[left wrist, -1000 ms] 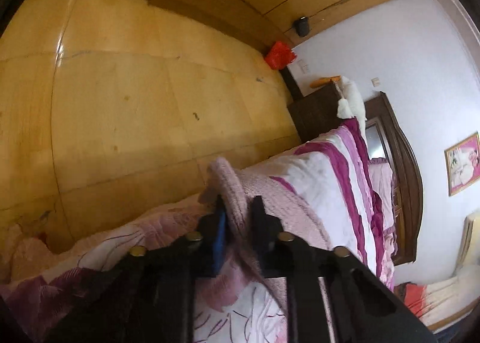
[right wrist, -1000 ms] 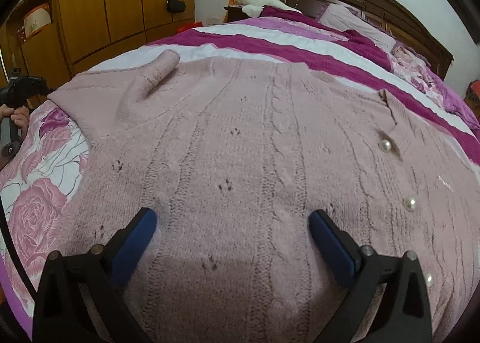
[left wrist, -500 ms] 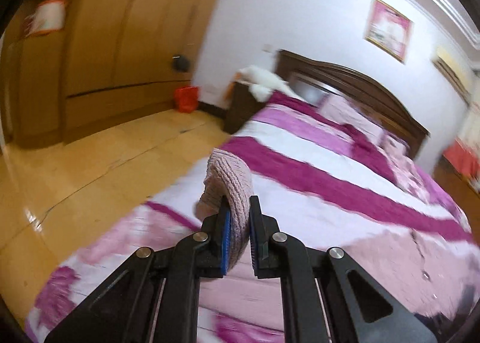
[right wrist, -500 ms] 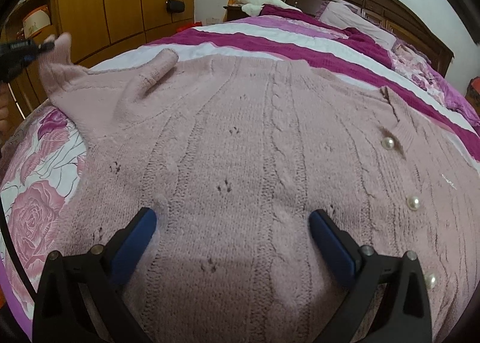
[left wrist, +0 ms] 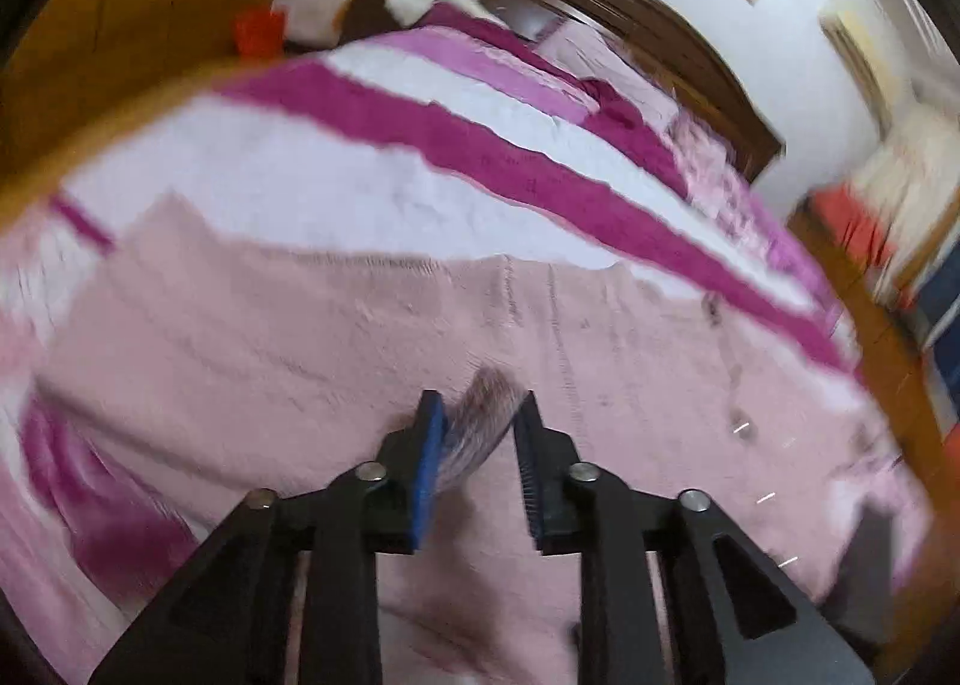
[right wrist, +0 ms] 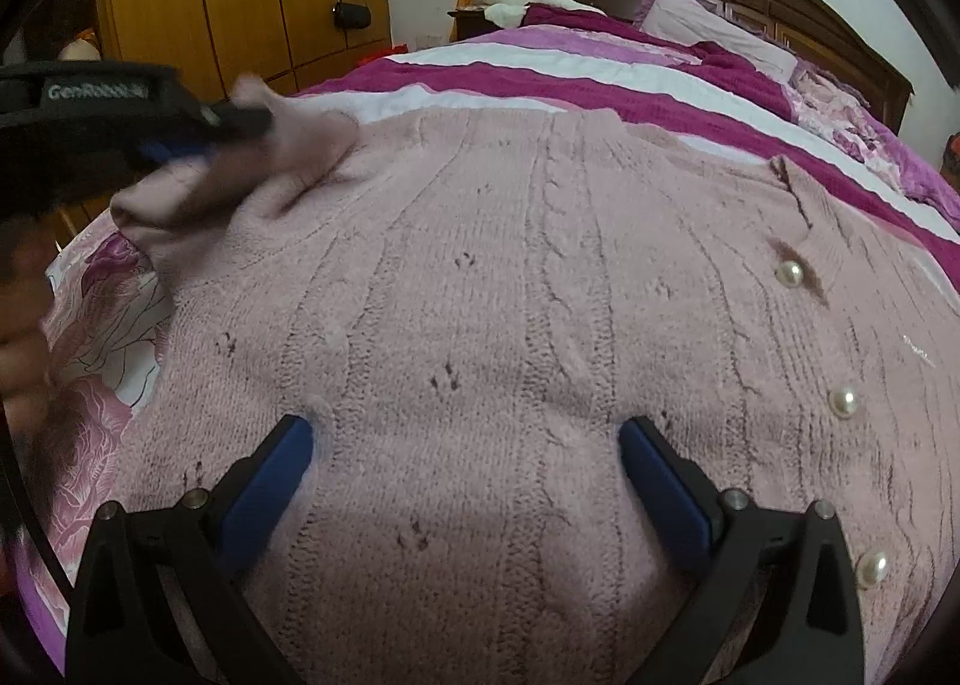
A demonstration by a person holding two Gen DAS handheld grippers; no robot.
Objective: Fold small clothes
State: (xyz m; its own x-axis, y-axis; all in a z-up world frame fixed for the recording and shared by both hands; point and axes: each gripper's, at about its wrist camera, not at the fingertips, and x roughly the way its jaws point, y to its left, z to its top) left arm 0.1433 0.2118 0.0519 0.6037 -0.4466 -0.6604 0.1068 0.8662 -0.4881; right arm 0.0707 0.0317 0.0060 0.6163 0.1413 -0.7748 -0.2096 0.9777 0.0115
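Cardigan (right wrist: 510,337) flat on bed (right wrist: 600,79), body unfolded. Left hand-held gripper (left wrist: 477,415) over cardigan, jaws just been opening, sleeve (left wrist: 480,433) between them, seemingly slipping free. Right hand-held gripper (right wrist: 465,454) wide open, hovers over hem. Left: second sleeve, body folds

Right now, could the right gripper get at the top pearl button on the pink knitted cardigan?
Probably yes: the right gripper hangs open over the pink knitted cardigan, and nothing lies between it and the top pearl button.

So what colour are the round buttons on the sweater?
The buttons are pearly white, against the dusty pink sweater. The right wrist view shows them best.
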